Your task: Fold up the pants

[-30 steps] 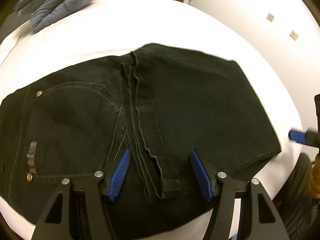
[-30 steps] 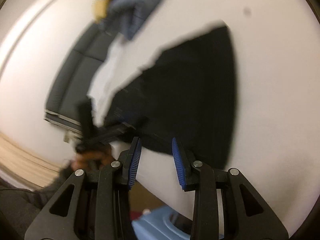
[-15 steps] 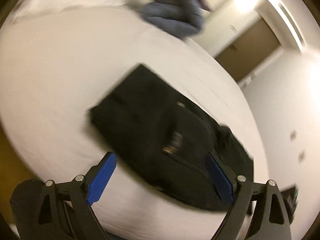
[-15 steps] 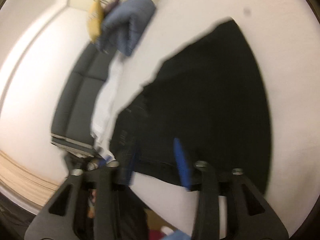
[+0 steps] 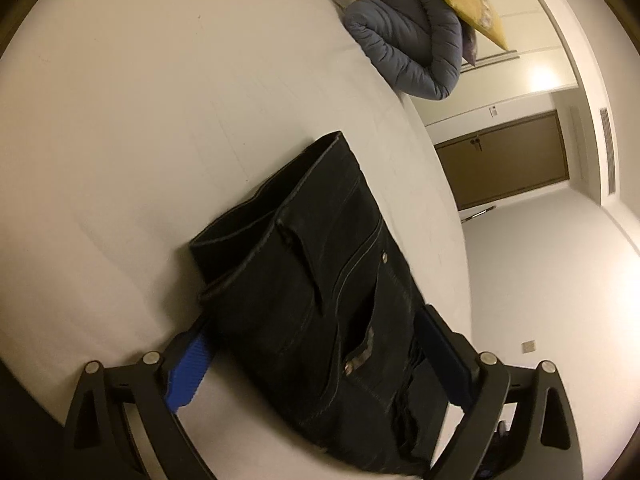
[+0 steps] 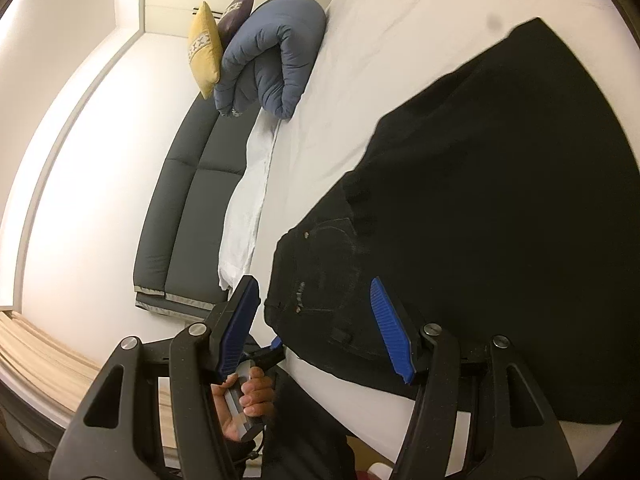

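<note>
Black pants folded on the white bed at its near edge, long axis running along that edge, waistband between the spread, empty fingers of the left gripper, right gripper released above the pants.

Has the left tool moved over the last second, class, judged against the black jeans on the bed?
Yes. The left tool has swung from the jeans' leg seam to their waistband end, straddling it with pads wide apart; the blue duvet now lies ahead to the right.

Left claw spread wide around black pants, on white bed
</note>
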